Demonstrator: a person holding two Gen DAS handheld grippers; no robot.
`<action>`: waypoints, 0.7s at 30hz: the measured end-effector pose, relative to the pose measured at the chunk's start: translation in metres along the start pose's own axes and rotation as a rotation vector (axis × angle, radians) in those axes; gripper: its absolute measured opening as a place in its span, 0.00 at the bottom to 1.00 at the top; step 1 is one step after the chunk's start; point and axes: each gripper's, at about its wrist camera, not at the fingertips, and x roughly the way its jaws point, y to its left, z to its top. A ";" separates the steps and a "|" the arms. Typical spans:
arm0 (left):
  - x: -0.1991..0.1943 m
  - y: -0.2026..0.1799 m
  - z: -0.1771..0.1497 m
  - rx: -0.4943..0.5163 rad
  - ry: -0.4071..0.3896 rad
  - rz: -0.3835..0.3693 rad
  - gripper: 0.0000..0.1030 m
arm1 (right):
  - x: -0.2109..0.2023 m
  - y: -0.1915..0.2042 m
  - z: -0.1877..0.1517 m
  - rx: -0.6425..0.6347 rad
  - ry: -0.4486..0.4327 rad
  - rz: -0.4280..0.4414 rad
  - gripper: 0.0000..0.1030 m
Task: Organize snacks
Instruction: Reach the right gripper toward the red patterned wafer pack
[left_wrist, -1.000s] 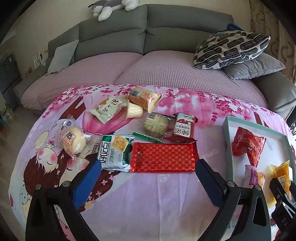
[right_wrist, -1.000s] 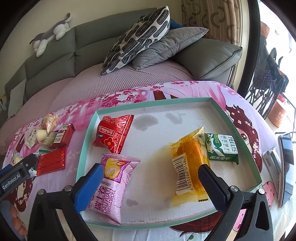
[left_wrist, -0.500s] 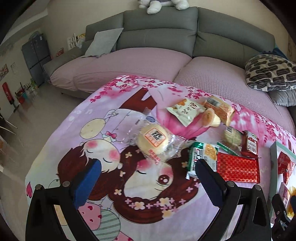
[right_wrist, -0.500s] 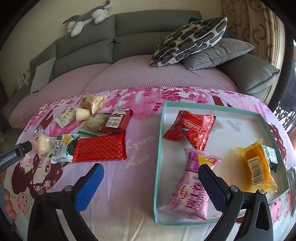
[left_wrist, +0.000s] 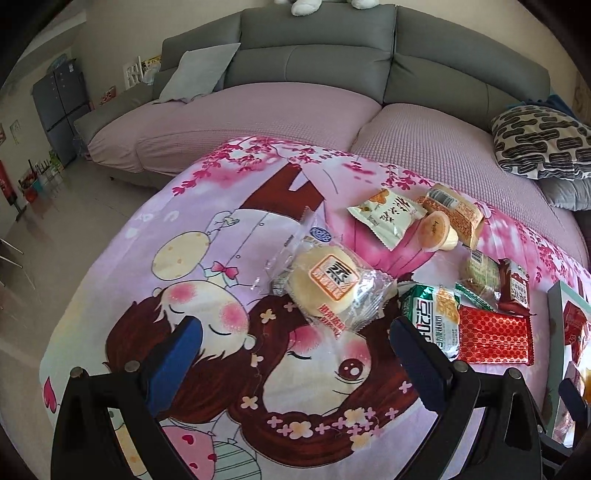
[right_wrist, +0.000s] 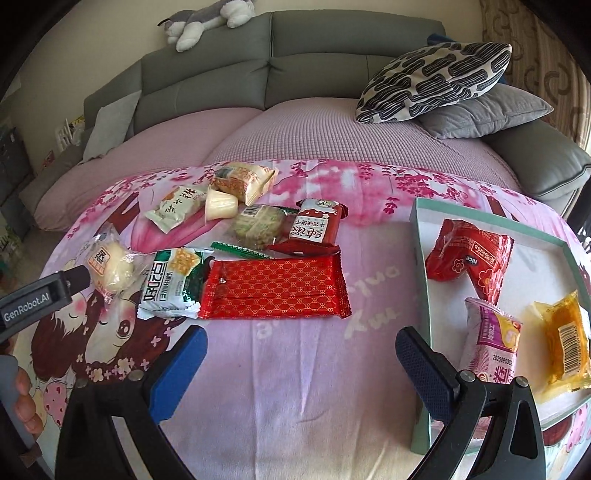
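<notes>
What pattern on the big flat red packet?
Gold lattice print on red packet; clearest in right wrist view.

Grey sofa (right_wrist: 280, 48) stands behind the worktop, seats under a mauve cover (right_wrist: 306, 129). Plush toy (right_wrist: 207, 20) lies along the backrest top. Patterned cushion (right_wrist: 436, 79) rests on a grey cushion (right_wrist: 487, 112) at the right end. Grey pillow (left_wrist: 199, 72) leans at the left end. Dark cabinet (left_wrist: 61, 107) stands by the far-left wall. Cartoon-print cloth (left_wrist: 207, 280) covers the worktop.

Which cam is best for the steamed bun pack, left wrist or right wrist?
Left wrist: the steamed bun pack sits central, just ahead of the open left gripper, label facing the lens. In the right wrist view the pack is small at the left edge, beside the left gripper's tip.
</notes>
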 end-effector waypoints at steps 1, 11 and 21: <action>0.003 -0.005 0.000 0.012 0.008 -0.009 0.98 | 0.002 0.000 0.001 -0.002 0.004 -0.004 1.00; 0.016 -0.056 0.011 0.093 0.045 -0.094 0.98 | 0.028 0.000 0.031 -0.053 0.023 -0.045 1.00; 0.032 -0.064 0.017 0.087 0.088 -0.108 0.98 | 0.087 -0.013 0.057 -0.054 0.151 -0.068 0.99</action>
